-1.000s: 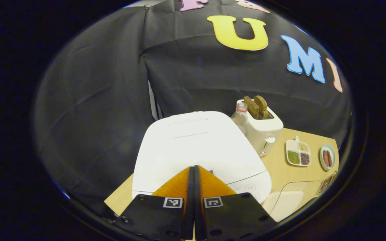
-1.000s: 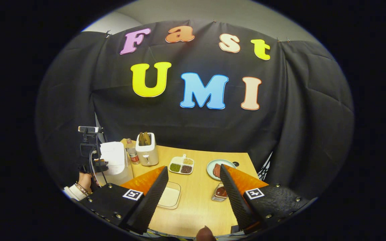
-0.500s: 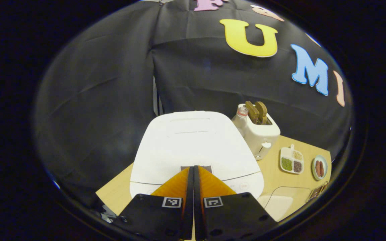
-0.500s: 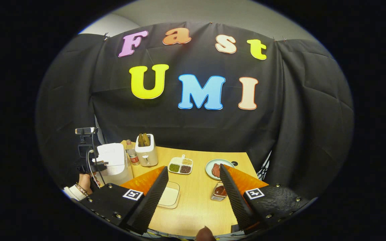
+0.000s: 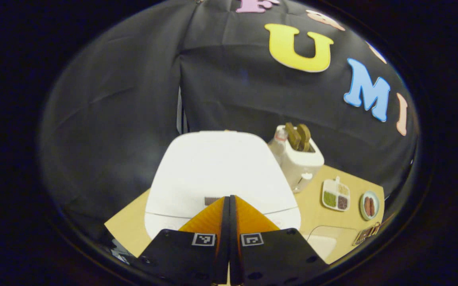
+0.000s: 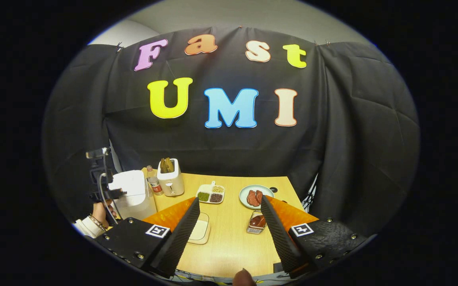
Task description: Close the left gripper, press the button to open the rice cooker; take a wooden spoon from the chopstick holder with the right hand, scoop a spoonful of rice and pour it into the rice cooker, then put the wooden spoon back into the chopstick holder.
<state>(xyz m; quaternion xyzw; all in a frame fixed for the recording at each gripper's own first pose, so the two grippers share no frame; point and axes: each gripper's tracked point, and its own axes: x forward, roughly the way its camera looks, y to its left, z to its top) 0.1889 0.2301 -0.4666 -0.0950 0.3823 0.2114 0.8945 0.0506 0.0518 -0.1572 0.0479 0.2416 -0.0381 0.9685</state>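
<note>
Left gripper view: closed fingers (image 5: 221, 216) at rice cooker (image 5: 217, 171) lid button (image 5: 212, 200).

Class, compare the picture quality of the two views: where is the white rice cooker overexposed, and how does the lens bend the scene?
Left gripper view: the rice cooker lid glares almost featureless white, edges soft; the shut left gripper is sharp. Right gripper view: even light, crisp detail; the table edges and wall curve with the fisheye.
</note>
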